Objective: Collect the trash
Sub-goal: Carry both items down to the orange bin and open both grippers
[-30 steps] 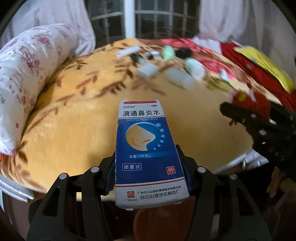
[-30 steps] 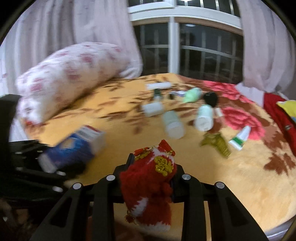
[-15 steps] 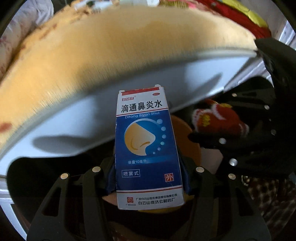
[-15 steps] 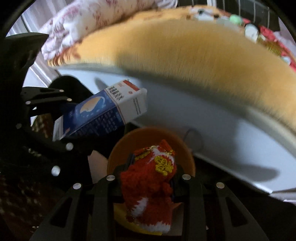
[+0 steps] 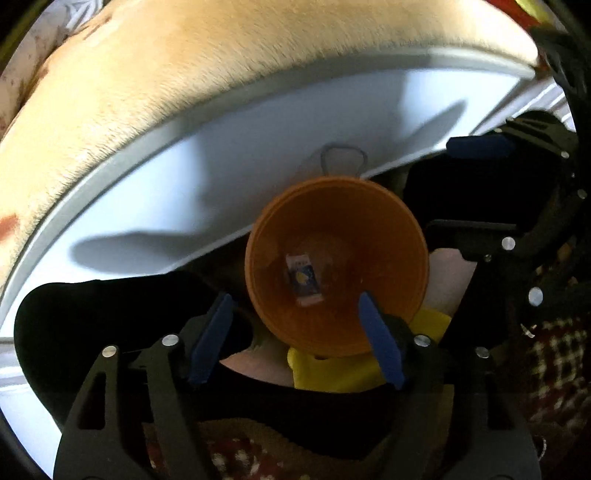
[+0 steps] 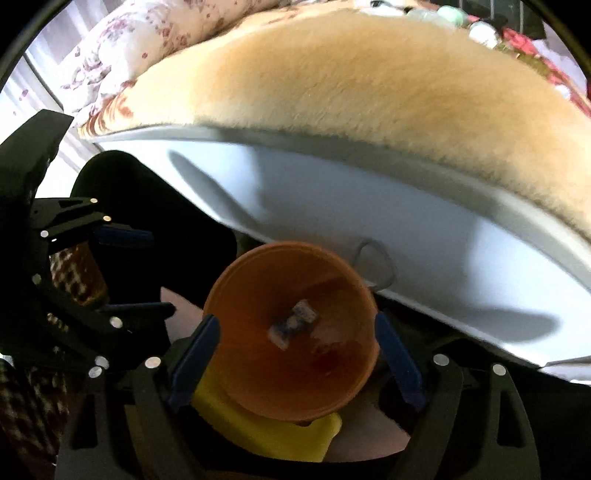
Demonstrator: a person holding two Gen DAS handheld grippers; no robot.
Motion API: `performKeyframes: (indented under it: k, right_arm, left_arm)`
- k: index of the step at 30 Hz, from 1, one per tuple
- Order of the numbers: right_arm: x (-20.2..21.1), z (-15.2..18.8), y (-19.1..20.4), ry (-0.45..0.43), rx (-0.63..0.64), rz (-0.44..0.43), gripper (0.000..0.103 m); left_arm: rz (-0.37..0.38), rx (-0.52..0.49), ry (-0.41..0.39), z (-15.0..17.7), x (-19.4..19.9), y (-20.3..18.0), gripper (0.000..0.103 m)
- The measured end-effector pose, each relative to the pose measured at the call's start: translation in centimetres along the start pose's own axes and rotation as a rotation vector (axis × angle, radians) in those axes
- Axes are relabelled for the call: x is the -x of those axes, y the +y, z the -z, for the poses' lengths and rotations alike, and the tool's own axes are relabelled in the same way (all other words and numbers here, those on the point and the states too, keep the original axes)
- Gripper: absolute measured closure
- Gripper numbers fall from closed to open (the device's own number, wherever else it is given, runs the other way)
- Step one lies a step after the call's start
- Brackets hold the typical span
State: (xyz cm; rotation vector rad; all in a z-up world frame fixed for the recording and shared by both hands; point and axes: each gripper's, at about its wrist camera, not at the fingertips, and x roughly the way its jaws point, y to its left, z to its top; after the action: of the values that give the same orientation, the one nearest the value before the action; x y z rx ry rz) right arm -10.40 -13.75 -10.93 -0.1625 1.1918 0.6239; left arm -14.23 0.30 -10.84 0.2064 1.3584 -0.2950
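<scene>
An orange bin [image 5: 399,236] [image 6: 258,280] stands on the floor against the white side of the bed, right below both grippers. A blue and white medicine box [image 5: 303,278] [image 6: 293,324] lies at its bottom, with a blurred reddish patch [image 6: 327,352] beside it. My left gripper [image 5: 295,341] [image 6: 129,271] points down over the bin. Its jaws are opening and nothing is between the blue pads. My right gripper [image 6: 297,365] [image 5: 476,184] hangs close beside it, jaws also opening and empty.
A fuzzy orange blanket [image 5: 221,74] [image 6: 351,81] covers the bed above the white bed side [image 5: 221,177] [image 6: 424,229]. A floral pillow [image 6: 129,40] lies at the left, several small items [image 6: 450,16] far back. A yellow object [image 5: 332,369] [image 6: 266,428] sits under the bin.
Both grippers tipped down from the bed top to the bin, then opened. The medicine box left the left jaws and lies in the bin; the red knitted ornament left the right jaws.
</scene>
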Motion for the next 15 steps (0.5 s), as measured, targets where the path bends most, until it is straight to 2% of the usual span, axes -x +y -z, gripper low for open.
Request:
performKeyframes:
  k: [4,8,11,15]
  right_arm:
    - [3.0,-1.1,-1.2,-0.125,-0.003,0.019,0.019]
    - [6.9,-3.3,-2.9,-0.295,-0.018,0.027,0.019]
    - [10.1,-5.9,-4.3,-0.461,0.002,0.140,0.013]
    - [11.7,-10.0,-7.2,-0.558,-0.003,0.284,0.012]
  left_arm:
    - [0.028,0.036,-0.109,-0.8,2.5,0.7,0.032]
    - [-0.012,0.067,-0.295,-2.7,6.4,1.1,0.026]
    - [-0.029,0.106,-0.432,-4.8,8.9,1.1,0.023]
    - [-0.072,0.120,-0.571,-9.0,10.9,0.5,0.018]
